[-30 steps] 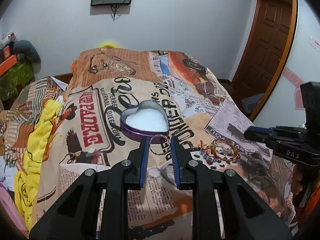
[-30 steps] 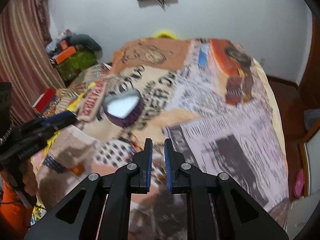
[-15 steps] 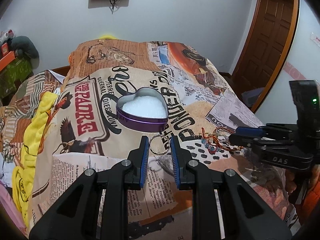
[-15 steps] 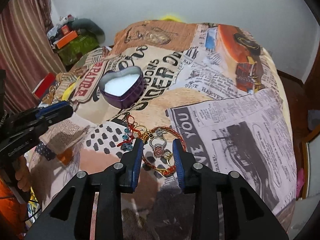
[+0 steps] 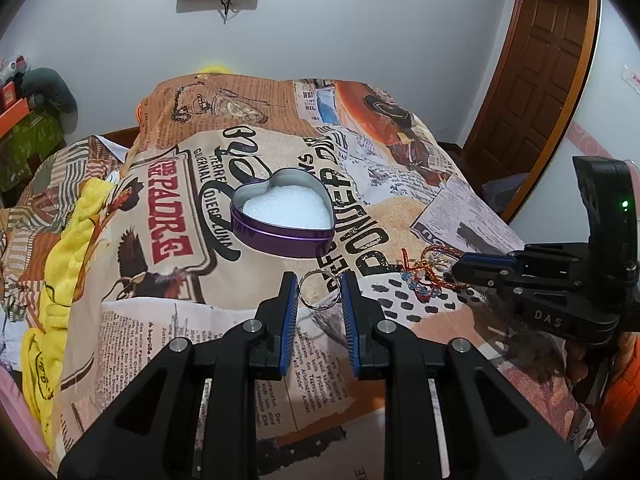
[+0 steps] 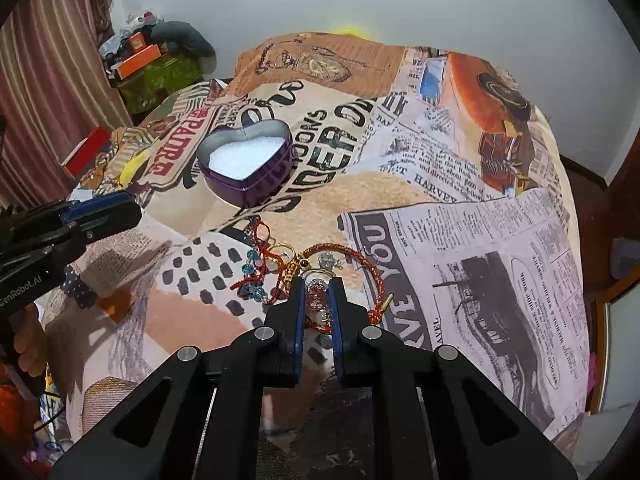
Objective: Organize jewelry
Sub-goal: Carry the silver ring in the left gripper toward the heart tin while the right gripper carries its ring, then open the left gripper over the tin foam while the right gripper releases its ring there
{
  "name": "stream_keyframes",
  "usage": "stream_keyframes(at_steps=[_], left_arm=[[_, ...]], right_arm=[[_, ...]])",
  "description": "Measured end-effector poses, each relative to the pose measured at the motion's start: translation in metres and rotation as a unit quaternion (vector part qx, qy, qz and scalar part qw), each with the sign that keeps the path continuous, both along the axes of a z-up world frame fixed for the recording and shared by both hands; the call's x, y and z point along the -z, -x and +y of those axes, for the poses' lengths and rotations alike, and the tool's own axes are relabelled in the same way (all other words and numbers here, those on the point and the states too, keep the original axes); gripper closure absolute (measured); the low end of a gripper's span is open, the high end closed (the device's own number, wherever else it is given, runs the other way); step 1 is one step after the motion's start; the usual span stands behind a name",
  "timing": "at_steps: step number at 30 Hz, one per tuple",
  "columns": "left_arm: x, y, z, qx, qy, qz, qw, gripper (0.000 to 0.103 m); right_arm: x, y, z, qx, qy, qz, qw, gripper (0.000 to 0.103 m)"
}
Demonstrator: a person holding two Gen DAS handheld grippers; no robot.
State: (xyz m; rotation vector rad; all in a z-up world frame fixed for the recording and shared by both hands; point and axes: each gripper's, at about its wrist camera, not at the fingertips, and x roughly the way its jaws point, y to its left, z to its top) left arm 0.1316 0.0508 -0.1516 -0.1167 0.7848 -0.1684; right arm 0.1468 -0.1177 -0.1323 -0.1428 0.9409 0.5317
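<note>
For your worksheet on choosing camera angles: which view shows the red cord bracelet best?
The right wrist view: the red cord bracelet curves in full just ahead of the jaws. In the left wrist view the pile is small, at the edge, partly hidden by the right gripper.

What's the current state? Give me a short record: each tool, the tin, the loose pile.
left tool: holds a plain silver ring between its fingers, just short of the tin
right tool: closed on a pink-stone ring in the pile
heart tin: open, purple wall, white foam pad, no jewelry inside
jewelry pile: red cord bracelet, blue beads, gold pieces, tangled on the bedspread
</note>
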Motion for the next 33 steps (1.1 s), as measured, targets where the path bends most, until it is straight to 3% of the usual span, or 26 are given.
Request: stream_keyframes(at_steps=[16,25,33], left_arm=[[-0.025,-0.004,0.014,-0.015,-0.005,-0.035,0.9993,0.082],[-0.024,-0.026,0.025,-0.029,-0.006,-0.034,0.999,0.082],[-0.016,-0.056,0.032,-0.029,-0.002,-0.02,0.9994,0.082]], right_arm=[[-0.052,-0.007,0.023,0.003,-0.046,-0.069,0.997,0.093],[-0.063,-0.028,0.046,-0.011,-0.066,-0.084,0.994,0.093],[-0.062,-0.049,0.063,-0.019,-0.053,-0.09,0.994,0.093]])
